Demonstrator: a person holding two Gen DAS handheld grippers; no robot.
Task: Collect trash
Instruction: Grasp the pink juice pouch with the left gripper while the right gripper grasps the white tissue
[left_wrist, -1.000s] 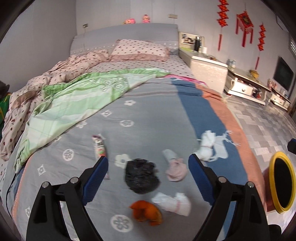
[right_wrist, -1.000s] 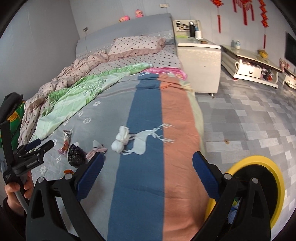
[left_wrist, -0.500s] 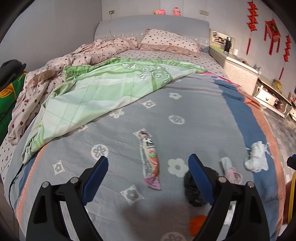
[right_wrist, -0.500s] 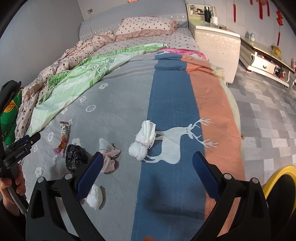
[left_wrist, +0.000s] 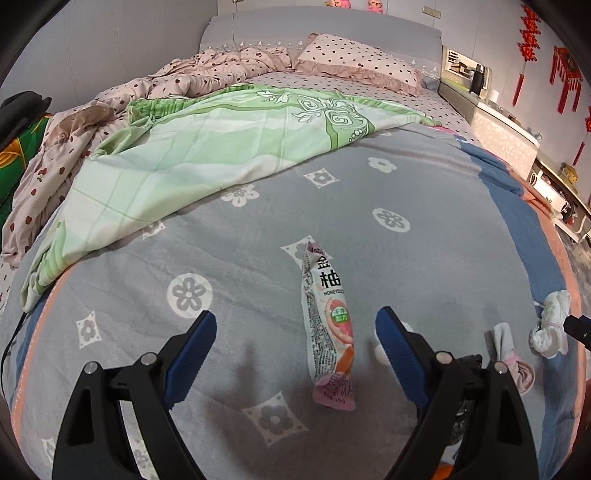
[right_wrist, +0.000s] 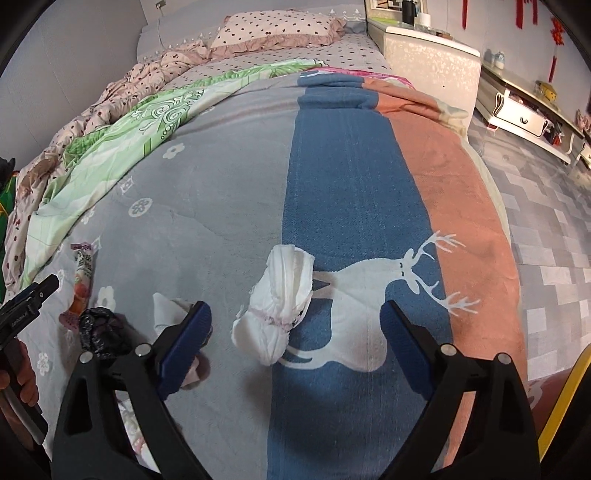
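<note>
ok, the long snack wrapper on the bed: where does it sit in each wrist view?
Left wrist: snack wrapper lies lengthwise at lower centre, between the open fingers of the left hand-held gripper, on the grey blanket.
Right wrist: far left, mid-height, small, just above the black bag.
Shared landmark: the bundled white diaper, at the right edge in the left view, centre in the right view.

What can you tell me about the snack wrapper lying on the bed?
The wrapper is a long, narrow, crinkled plastic sachet, white with dark print, a pink-orange fruit picture and pink crimped ends. It lies flat on the grey flowered blanket, running lengthwise away from the camera, between the open left gripper's fingers, untouched.
</note>
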